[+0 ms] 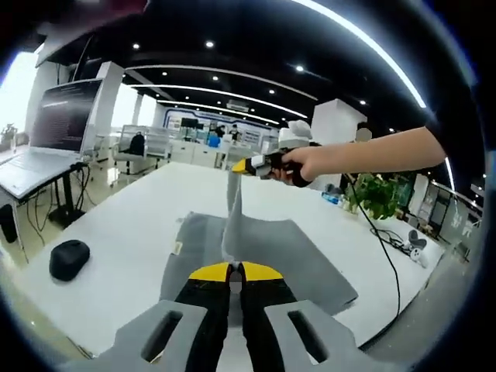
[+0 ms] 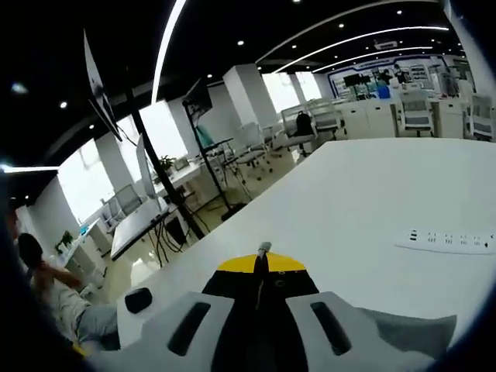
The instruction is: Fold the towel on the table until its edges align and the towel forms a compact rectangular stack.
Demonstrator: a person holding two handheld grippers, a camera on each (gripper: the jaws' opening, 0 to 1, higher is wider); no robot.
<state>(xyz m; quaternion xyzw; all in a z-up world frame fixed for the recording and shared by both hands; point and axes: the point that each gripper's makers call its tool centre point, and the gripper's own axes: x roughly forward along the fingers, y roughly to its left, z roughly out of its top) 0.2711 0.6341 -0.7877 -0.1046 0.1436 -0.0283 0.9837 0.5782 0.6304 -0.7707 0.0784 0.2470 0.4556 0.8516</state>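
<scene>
A big office room has a dark ceiling [image 1: 232, 46] with long light strips [image 1: 364, 46] and small round lamps. Bright windows [image 2: 85, 178] let in daylight. White desks [image 2: 395, 116] and chairs [image 2: 256, 143] stand far back. A green plant [image 1: 380, 194] grows nearby.

I see open table [image 1: 124, 232] left of the towel [image 1: 294, 256], except a black mouse [image 1: 69, 259] near the edge; a power strip [image 2: 453, 241] lies farther off.
</scene>
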